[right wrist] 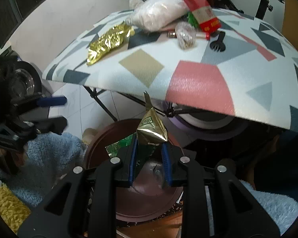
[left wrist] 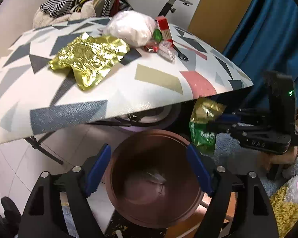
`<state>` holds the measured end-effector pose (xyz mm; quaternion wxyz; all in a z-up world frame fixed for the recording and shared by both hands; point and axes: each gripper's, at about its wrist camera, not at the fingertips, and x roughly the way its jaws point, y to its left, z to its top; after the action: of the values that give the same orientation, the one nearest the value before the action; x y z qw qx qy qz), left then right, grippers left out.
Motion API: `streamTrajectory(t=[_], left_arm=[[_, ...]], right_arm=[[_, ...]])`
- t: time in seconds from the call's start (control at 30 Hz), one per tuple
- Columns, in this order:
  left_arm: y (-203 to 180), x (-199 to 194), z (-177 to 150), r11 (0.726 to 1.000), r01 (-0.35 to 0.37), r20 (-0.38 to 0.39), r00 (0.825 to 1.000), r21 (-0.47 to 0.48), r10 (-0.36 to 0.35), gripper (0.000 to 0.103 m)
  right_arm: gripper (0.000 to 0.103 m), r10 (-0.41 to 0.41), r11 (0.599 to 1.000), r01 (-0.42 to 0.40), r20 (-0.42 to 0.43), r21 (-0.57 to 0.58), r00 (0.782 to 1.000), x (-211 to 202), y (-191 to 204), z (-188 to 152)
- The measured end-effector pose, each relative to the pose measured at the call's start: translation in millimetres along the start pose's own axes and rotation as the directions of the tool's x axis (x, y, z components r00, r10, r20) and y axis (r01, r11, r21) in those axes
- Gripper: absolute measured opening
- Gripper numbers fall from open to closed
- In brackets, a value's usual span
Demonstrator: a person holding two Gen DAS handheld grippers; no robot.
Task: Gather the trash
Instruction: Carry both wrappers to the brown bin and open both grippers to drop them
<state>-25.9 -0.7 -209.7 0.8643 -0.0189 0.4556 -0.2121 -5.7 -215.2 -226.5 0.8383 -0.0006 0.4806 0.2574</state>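
Observation:
A brown round bin (left wrist: pixel 155 178) stands on the floor below the table's front edge; it also shows in the right wrist view (right wrist: pixel 101 148). My left gripper (left wrist: pixel 149 170) is open and empty, its fingers either side of the bin's mouth. My right gripper (right wrist: pixel 150 160) is shut on a gold and green wrapper (right wrist: pixel 152 130) and holds it over the bin; the left wrist view shows that wrapper (left wrist: pixel 203 125) at the bin's right rim. On the patterned table (left wrist: pixel 129 91) lie a crumpled gold foil wrapper (left wrist: pixel 89 55), a white plastic bag (left wrist: pixel 131 27), a red box (left wrist: pixel 164 29) and a black fork (left wrist: pixel 180 54).
The table's front edge overhangs the bin. Folding table legs (left wrist: pixel 47 150) stand on the tiled floor at left. A blue fluffy rug (right wrist: pixel 53 148) and yellow rug (right wrist: pixel 6 204) lie around the bin. A blue curtain (left wrist: pixel 268 29) hangs at right. Clothes (left wrist: pixel 75 2) pile behind the table.

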Motion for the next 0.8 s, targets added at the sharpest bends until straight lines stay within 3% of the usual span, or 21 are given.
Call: streamTrajectory(t=[0.37, 0.5, 0.57, 0.7, 0.8], left_arm=[[15, -17, -15, 0.995, -0.085, 0.09, 0.992, -0.042, 0.089, 0.097], [21, -19, -20, 0.993, -0.098, 0.1, 0.989, -0.072, 0.105, 0.097], [23, -21, -21, 0.991, -0.103, 0.103, 0.988, -0.083, 0.111, 0.097], [25, -20, -23, 0.989, -0.115, 0.101, 0.987, -0.088, 0.124, 0.097], [22, -18, -24, 0.989, -0.128, 0.094, 0.986, -0.075, 0.135, 0.097]], right_arm=[[0.027, -0.001, 0.999, -0.004, -0.096, -0.052, 0.995, 24, 11, -6], [0.03, -0.001, 0.998, -0.005, -0.109, -0.061, 0.994, 26, 13, -7], [0.038, -0.007, 0.998, 0.0, -0.113, -0.062, 0.994, 27, 14, -7], [0.073, -0.027, 0.998, 0.02, -0.103, -0.063, 0.994, 26, 15, -8], [0.09, -0.05, 0.997, 0.044, -0.085, -0.07, 0.995, 22, 16, -8]])
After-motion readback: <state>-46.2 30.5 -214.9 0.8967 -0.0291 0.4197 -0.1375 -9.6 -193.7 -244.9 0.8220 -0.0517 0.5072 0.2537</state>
